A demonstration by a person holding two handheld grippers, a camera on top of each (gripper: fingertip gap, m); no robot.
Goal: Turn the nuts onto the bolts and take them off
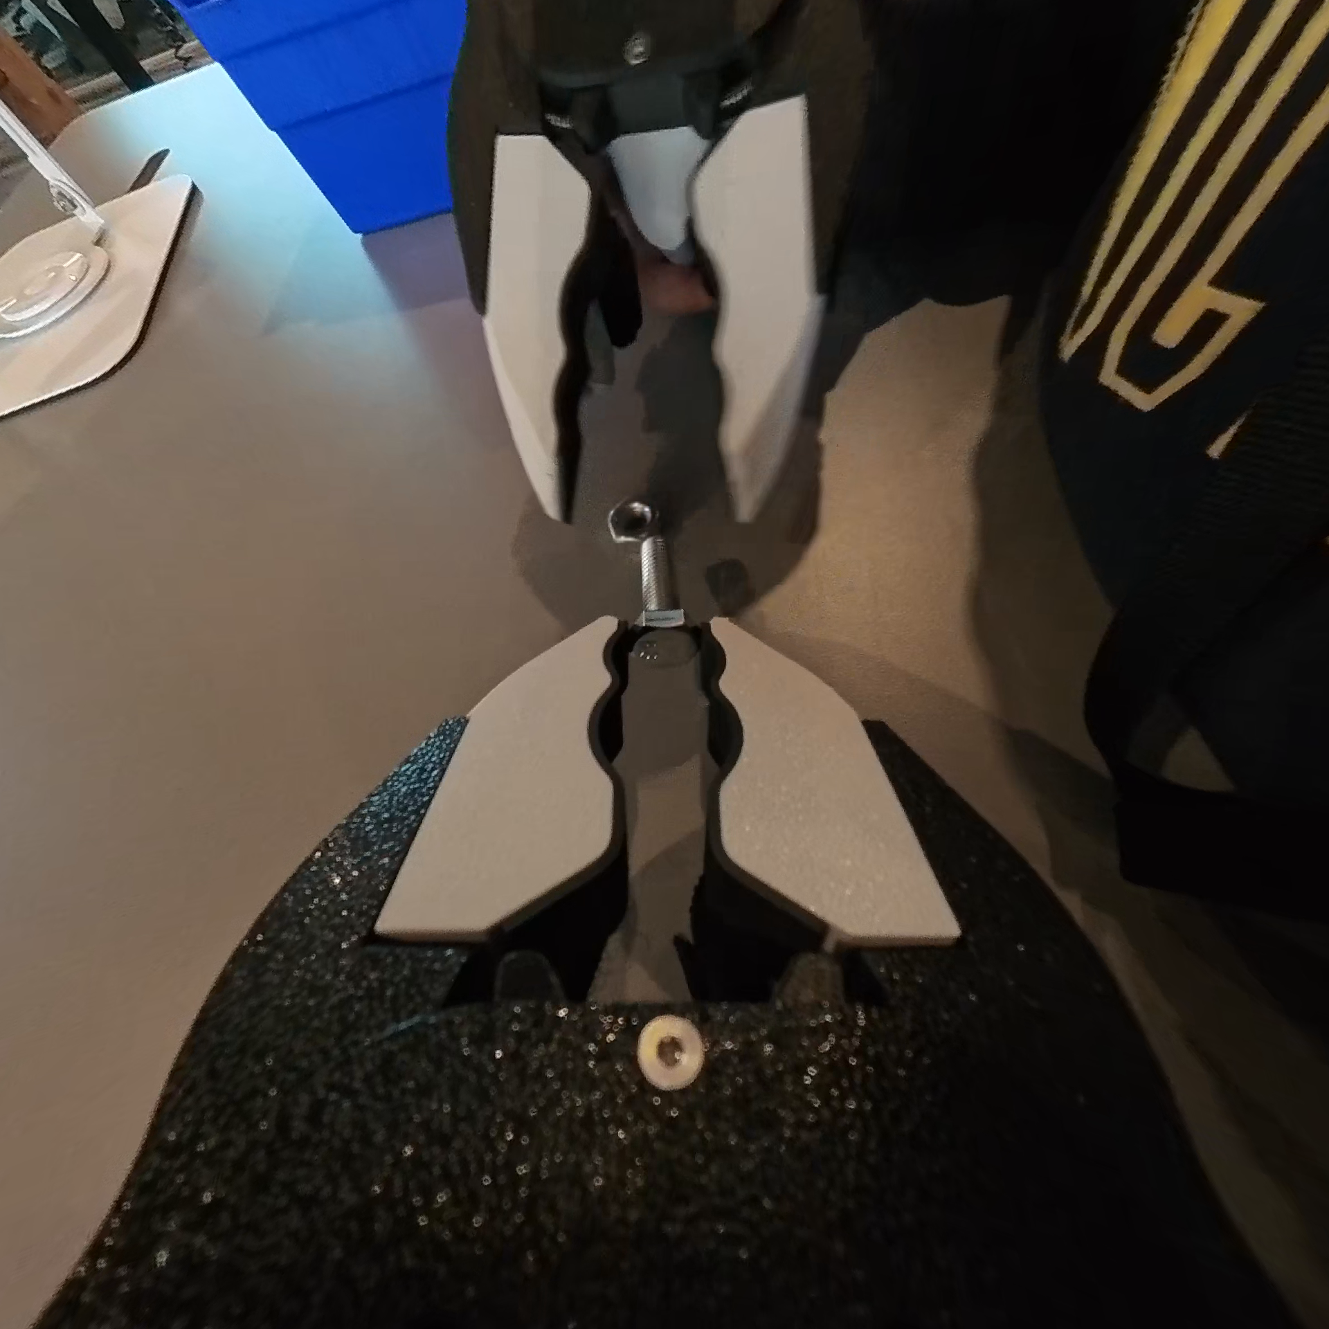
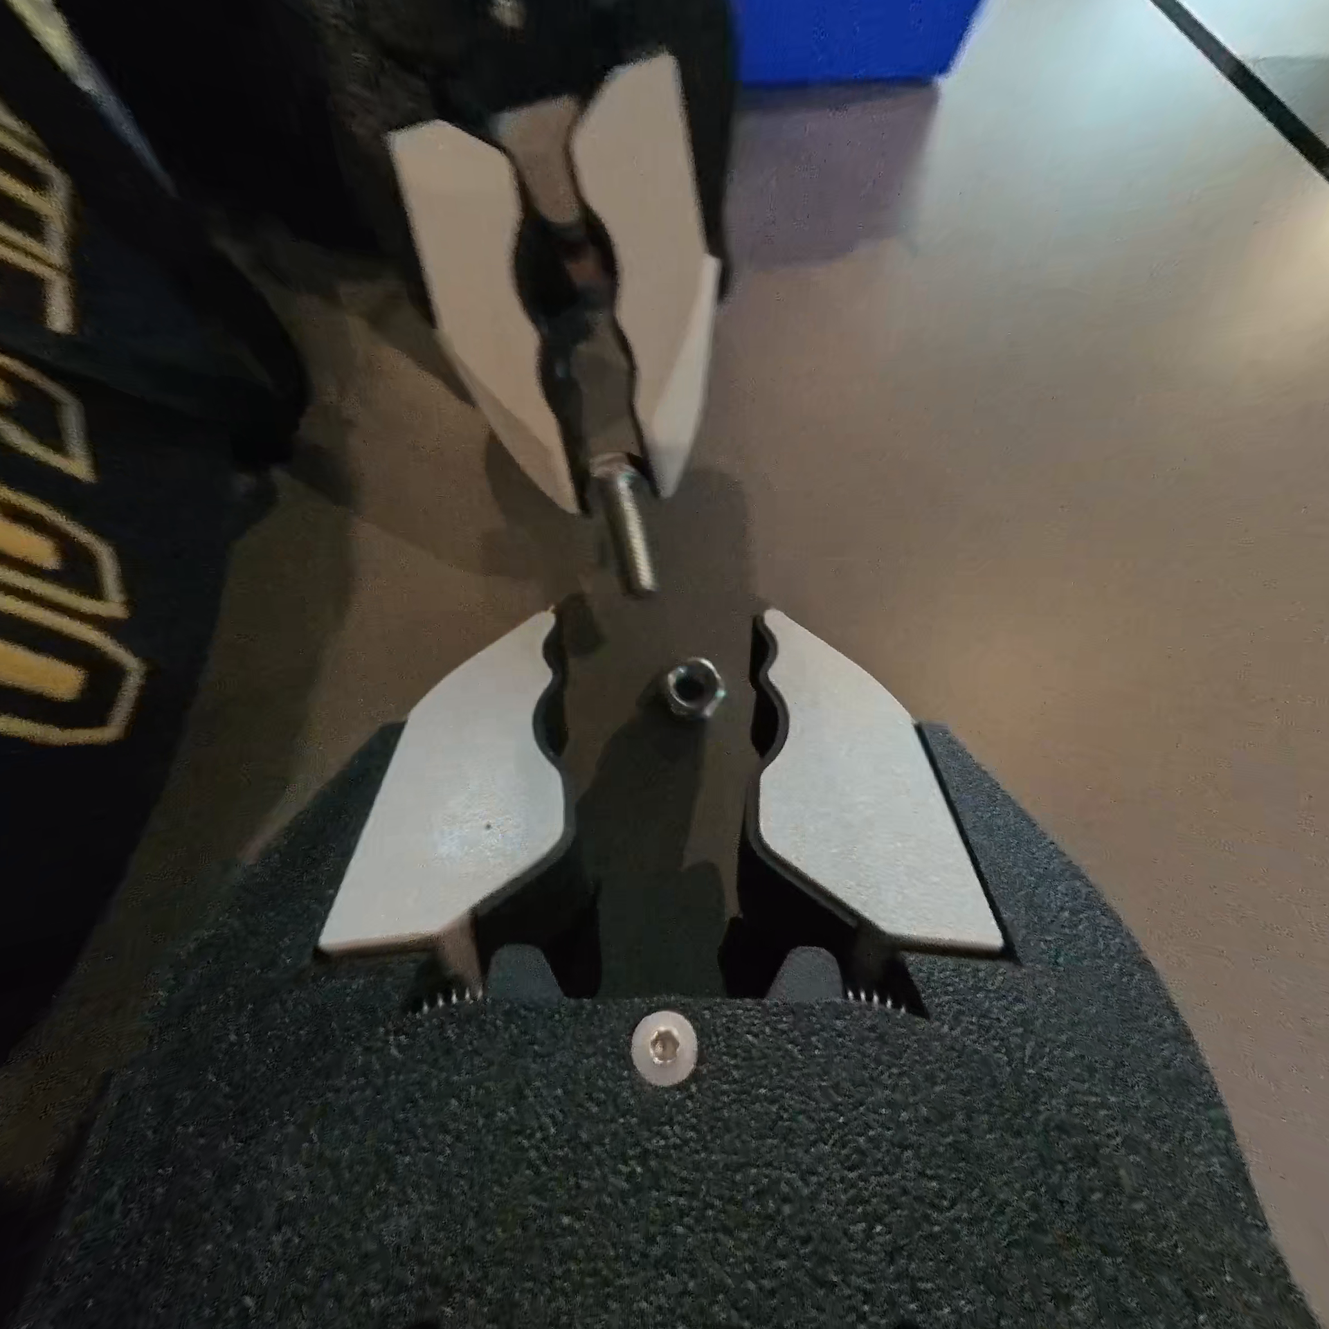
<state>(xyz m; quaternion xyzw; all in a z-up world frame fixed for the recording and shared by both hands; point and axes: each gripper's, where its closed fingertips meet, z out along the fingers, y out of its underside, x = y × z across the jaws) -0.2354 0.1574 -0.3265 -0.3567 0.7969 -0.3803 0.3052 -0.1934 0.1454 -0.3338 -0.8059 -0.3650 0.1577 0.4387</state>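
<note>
My left gripper is shut on the head of a silver bolt, whose threaded shaft points forward just above the table. It also shows in the right wrist view, holding the bolt. A silver hex nut lies on the grey table, off the bolt and a little beyond its tip. My right gripper is open with the nut between its fingers, touching neither. The right gripper faces the left one.
A blue bin stands at the back of the table and also shows in the right wrist view. A white stand base with a clear part sits at the left. A person's dark garment with gold lettering is close by. The gap from one gripper's tips to the other's is roughly 5 cm.
</note>
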